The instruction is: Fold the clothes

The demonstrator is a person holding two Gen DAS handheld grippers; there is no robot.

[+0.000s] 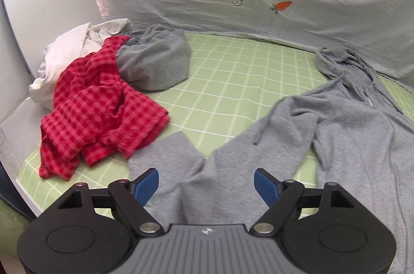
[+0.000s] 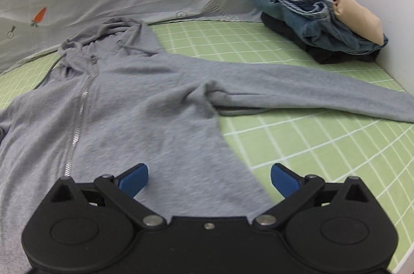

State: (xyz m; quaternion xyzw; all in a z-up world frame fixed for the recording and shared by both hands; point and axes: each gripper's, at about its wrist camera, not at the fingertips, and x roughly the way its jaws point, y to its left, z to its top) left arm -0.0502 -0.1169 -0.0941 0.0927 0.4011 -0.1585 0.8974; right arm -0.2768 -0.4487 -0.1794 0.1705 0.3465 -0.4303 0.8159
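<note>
A green sheet with a white grid [image 2: 297, 144] covers the bed, and a grey fleece zip-up hoodie [image 2: 134, 103] lies spread face up on it, one sleeve stretched out to the right. Both grippers point down and forward over it. The right gripper [image 2: 209, 178] hovers above the hoodie's lower edge, jaws wide apart and empty. The left gripper [image 1: 206, 183] hangs above the other sleeve [image 1: 196, 170], jaws parted, gripping nothing.
</note>
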